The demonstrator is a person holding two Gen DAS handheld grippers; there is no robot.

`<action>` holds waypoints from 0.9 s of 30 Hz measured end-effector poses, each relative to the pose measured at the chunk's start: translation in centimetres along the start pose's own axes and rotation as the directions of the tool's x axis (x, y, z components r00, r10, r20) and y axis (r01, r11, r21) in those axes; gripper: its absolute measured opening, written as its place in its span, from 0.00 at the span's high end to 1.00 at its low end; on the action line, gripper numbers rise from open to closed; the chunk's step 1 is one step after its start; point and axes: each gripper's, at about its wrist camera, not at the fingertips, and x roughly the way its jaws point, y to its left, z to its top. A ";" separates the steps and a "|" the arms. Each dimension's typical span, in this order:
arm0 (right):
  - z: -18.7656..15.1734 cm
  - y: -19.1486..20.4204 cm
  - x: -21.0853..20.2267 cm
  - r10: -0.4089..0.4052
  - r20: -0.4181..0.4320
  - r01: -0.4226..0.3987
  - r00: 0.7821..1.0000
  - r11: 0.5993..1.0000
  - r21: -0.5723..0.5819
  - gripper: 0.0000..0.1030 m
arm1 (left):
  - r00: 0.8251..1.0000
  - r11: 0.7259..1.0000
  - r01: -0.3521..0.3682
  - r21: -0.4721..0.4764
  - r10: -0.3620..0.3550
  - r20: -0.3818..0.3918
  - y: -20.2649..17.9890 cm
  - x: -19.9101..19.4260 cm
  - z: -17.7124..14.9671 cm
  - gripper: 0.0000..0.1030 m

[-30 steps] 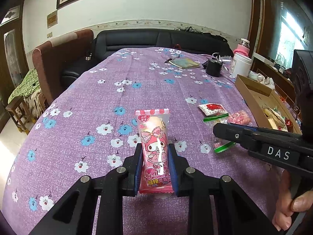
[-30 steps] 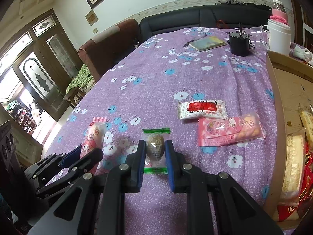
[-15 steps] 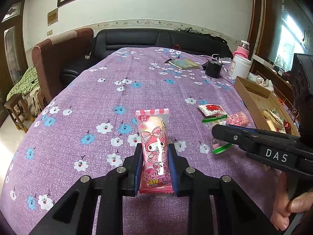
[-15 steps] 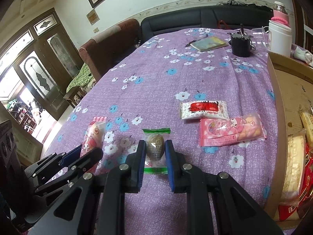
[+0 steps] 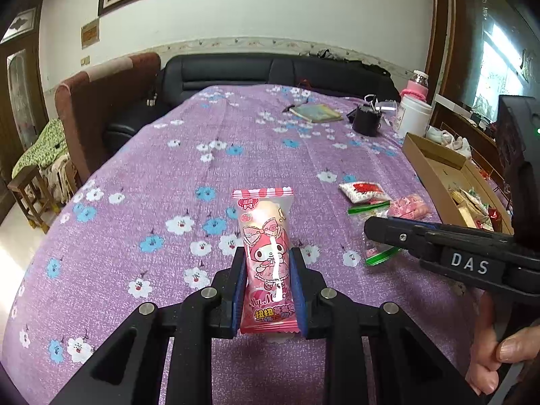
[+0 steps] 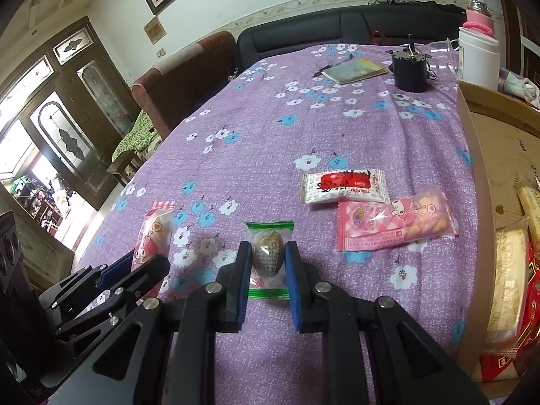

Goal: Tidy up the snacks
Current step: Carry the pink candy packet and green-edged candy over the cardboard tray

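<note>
The pink cartoon-print snack packet (image 5: pixel 266 260) stands on end between the blue pads of the left gripper (image 5: pixel 267 287), which is clamped on its lower half, so the sealed striped top points up and away from the pads; gripped low like this, the soft wrapper stays upright and leaves its free end clear for setting down. Just to the right of that packet, the right gripper (image 6: pixel 268 263) is closed on a small clear packet with green ends (image 6: pixel 269 253), its pads squeezing the brownish lump inside, not the loose film, which likely gives a firmer hold. Both packets sit close above the purple flowered tablecloth (image 5: pixel 168 168). Beyond the green-ended packet lie two more snacks flat on the cloth: a white-and-red sachet (image 6: pixel 344 186) and, touching or just beside it, a second pink packet (image 6: pixel 395 221). Further right of the pink cartoon packet is the cardboard box (image 5: pixel 435 165), already holding several wrapped snacks, which looks like the collecting place, so each gripped packet probably belongs there. A hand (image 5: pixel 496 364) grips the right tool's handle. At the far end of the cloth from the box's near corner stand a black cup (image 6: pixel 410 69), a notebook (image 6: pixel 354 70) and a white jar (image 6: pixel 478 57).
</note>
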 end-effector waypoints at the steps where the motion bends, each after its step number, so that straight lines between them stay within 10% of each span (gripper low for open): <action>1: 0.0 0.0 0.0 0.001 0.000 -0.001 1.000 1.000 0.000 0.81 | 1.000 1.000 -0.008 0.004 0.008 0.007 -0.1 -0.1 0.0 0.76; 27: 0.2 -0.6 -0.3 -0.022 0.018 0.021 1.000 1.000 0.016 0.81 | 0.999 0.999 -0.033 0.002 0.033 0.019 0.0 -0.4 0.1 0.76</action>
